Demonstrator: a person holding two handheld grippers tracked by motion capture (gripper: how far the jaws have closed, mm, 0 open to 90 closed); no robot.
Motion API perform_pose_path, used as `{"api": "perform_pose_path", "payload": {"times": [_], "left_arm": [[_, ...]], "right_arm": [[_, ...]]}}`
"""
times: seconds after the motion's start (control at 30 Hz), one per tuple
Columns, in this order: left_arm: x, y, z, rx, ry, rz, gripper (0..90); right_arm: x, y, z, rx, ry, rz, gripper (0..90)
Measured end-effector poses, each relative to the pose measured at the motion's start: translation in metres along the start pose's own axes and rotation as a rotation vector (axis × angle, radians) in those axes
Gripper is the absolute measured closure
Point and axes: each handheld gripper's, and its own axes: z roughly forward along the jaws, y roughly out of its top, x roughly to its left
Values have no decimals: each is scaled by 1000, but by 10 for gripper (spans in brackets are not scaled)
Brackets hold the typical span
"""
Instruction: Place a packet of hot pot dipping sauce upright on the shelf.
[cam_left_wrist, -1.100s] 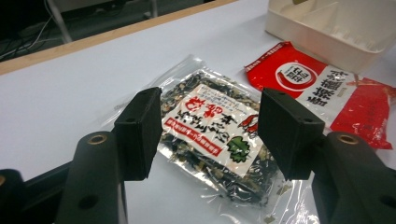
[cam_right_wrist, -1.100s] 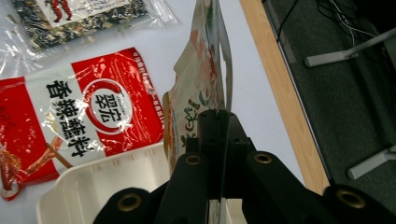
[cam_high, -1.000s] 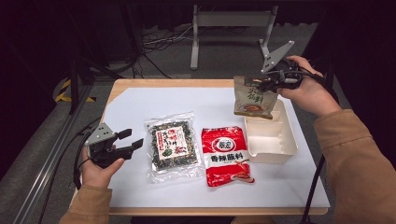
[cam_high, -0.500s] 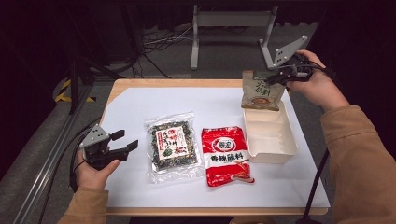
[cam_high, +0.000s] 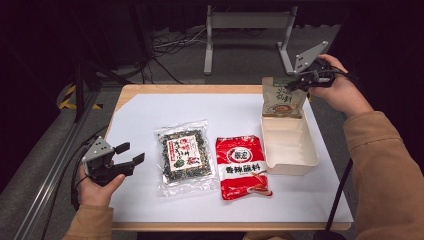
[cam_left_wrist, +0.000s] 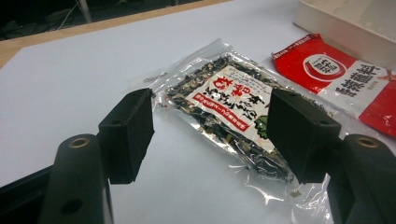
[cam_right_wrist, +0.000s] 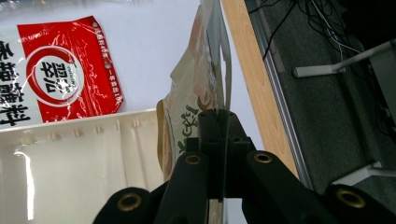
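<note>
A: High view first. How are the hands posed?

B: At the far right, the right gripper (cam_high: 295, 84) is raised by a bent wrist over the far end of the cream tray (cam_high: 290, 171), its sleeve reaching in from the lower right. The top edge of a beige pouch (cam_high: 281, 102) is pinched in its closed jaws, and the pouch is hung upright with its bottom at the tray's far wall. The left gripper (cam_high: 131, 154) is held low at the table's near left edge, pointed level toward the clear dried-food bag (cam_high: 183, 156); its jaws are parted and nothing is gripped. A red sachet (cam_high: 243, 166) is laid between that bag and the tray.

A: And the left gripper view?

B: Both jaws are seen spread wide just above the white tabletop (cam_left_wrist: 60, 79), with the bag (cam_left_wrist: 229, 107) lying beyond and between them, untouched. The jaws have just been opening.

A: Right gripper view?

B: The jaws are pressed together on the pouch's thin edge (cam_right_wrist: 196, 98), the tray's interior (cam_right_wrist: 79, 168) is seen below it, and the sachet (cam_right_wrist: 65, 74) past the tray's wall.
</note>
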Motion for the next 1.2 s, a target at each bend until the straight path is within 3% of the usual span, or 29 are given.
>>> {"api": "perform_pose_path", "payload": {"times": [0.3,0.67,1.2], "left_arm": [[2,-4,-4,7,12,-10,326],[0,-5,-1,15,-3,-7,325],[-2,-5,3,27,-19,-5,322]], "right_arm": [[-4,-5,13,35,-3,-8,892],[-2,-8,26,65,1,-17,890],[1,-22,49,109,40,16,886]]}}
